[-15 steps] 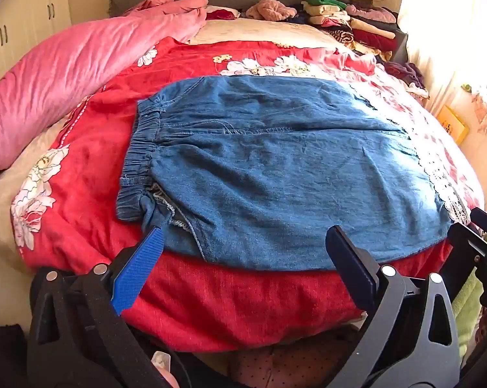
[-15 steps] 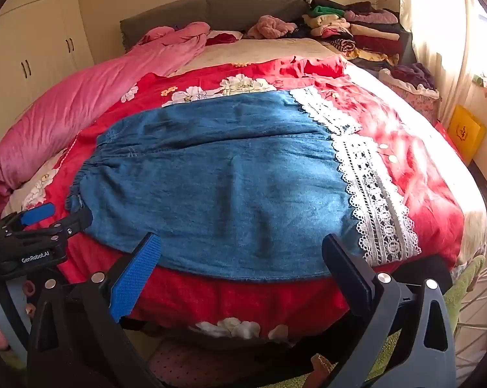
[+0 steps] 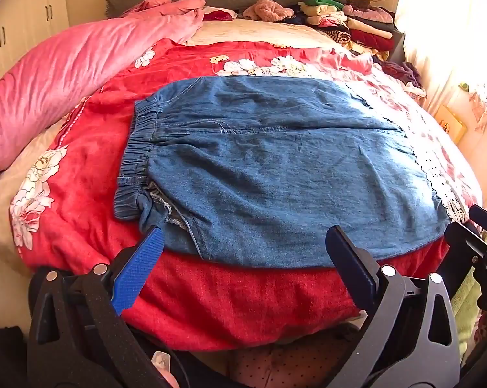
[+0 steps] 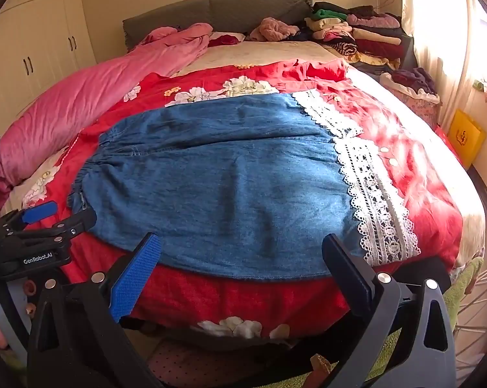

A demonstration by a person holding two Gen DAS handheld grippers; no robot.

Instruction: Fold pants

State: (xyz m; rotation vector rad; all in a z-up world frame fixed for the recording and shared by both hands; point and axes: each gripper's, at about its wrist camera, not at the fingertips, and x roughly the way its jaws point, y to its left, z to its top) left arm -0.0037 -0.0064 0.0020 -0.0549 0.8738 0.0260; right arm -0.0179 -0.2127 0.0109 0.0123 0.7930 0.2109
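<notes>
**Denim pants laid flat on red bedspread**

Blue denim pants (image 3: 275,168) lie spread across the floral red bedspread (image 3: 243,294), waistband at 9 o'clock, white lace trim (image 4: 373,187) along the hem at 3 o'clock. At 6 o'clock the left gripper (image 3: 245,245) and right gripper (image 4: 242,252) hover with jaws wide, holding nothing. A pink quilt (image 3: 75,74) lies at 10 o'clock, stacked clothes (image 4: 356,32) at 1 o'clock.
</notes>
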